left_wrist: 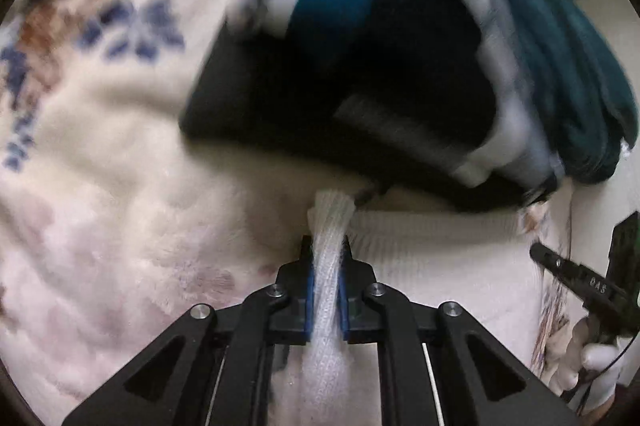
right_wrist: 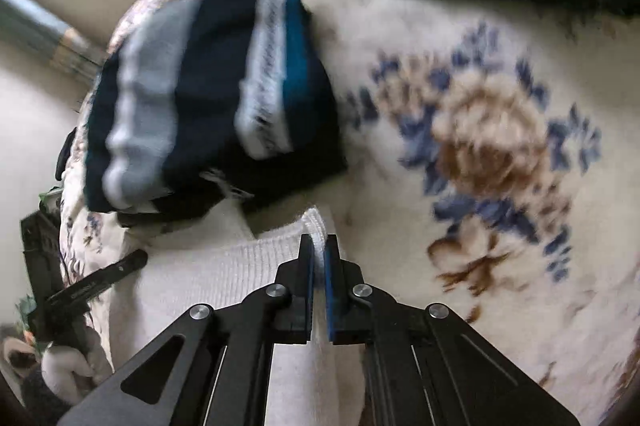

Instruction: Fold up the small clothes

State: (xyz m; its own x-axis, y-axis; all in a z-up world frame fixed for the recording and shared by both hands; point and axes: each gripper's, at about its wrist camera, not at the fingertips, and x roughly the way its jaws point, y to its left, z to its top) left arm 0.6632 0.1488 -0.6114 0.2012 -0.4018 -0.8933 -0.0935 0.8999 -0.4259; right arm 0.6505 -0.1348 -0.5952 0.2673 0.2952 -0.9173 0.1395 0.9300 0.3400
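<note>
Both grippers, left and right, pinch our white knit garment; pulling unevenly could slip an edge free and spoil the fold.

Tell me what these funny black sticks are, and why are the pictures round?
The black sticks are claws that a person holds, one in each hand. A small camera sits on each claw and looks along its two fingers, and its lens bends the picture round. One picture comes from the left claw, the other from the right claw. Both are pinched shut on a white knitted garment, each gripping a different part of its edge. It lies on a fluffy cream blanket with blue and brown flowers. Behind it sits a pile of folded clothes in dark blue, grey and white. In the left picture you can spot the person's gloved hand holding the other claw.
</note>
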